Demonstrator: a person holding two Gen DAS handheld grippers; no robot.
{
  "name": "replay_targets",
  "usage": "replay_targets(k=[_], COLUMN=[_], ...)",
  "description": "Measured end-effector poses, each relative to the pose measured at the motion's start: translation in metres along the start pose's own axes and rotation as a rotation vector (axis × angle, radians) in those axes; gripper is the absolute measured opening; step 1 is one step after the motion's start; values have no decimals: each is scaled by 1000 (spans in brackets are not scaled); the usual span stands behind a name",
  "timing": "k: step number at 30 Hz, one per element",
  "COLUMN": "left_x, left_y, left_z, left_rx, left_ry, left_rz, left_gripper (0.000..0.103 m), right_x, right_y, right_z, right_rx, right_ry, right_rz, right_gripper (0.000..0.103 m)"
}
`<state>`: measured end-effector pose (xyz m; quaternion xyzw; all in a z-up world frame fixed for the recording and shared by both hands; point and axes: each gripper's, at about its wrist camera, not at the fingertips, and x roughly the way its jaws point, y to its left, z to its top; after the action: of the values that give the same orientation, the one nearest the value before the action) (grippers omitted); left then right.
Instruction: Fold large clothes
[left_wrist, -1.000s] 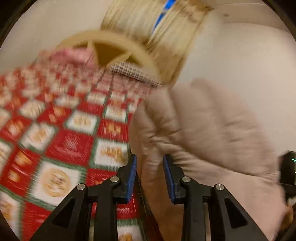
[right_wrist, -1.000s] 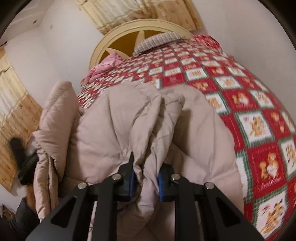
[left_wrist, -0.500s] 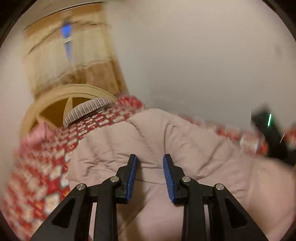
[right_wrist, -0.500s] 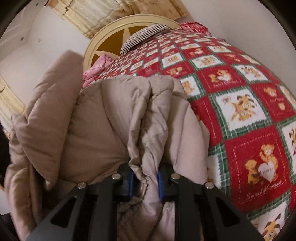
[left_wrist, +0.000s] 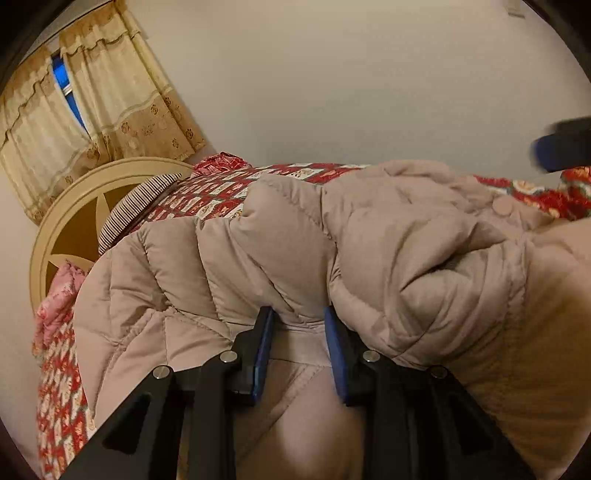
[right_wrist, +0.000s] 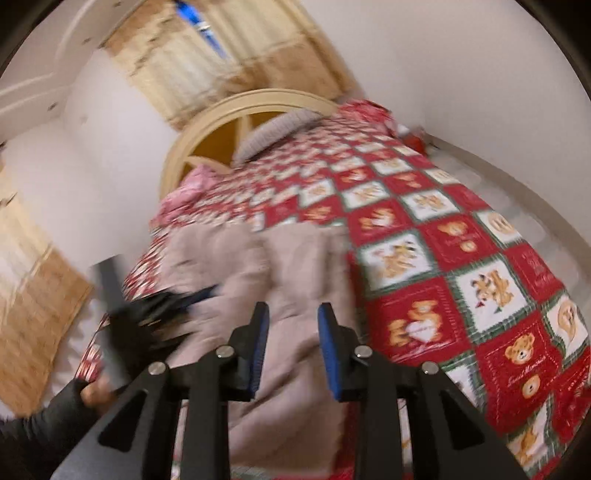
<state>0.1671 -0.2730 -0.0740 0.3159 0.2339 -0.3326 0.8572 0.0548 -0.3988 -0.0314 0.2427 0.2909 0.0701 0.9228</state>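
Pillow (right_wrist: 275, 134) and headboard (right_wrist: 207, 147) beyond jacket (right_wrist: 295, 280)

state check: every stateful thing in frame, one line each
Coat: bunched and folded over on the bed, not flat.
Left gripper: jaws apart at the coat's edge, nothing pinched.
Right gripper: jaws opening, no fabric between them; coat lies beyond.
Curtains: nearly drawn, a narrow gap showing blue.
Quilt: spread over the bed.
Pillow: leaning against the headboard.
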Motion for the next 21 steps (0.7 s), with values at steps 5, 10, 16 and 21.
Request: replay_targets(k=[5,10,16,21], left_x=[11,17,27,44], left_y=[-5,20,43,26], left_z=[1,9,13,17], left_rx=[12,-65,-265,-209], left_ry=[22,40,42,59], left_rz=[-2,-101,-267,-169], left_gripper=[30,30,30,30], right_x=[19,45,52,54], right_y=[45,14,-1,3], right_z=[-23,-57,-82,-80], right_rx=[-161,-63,14,-1], right_ry=[93,150,138,157], right_rz=[5,-105,-119,-140], right_gripper=[31,30,30,30])
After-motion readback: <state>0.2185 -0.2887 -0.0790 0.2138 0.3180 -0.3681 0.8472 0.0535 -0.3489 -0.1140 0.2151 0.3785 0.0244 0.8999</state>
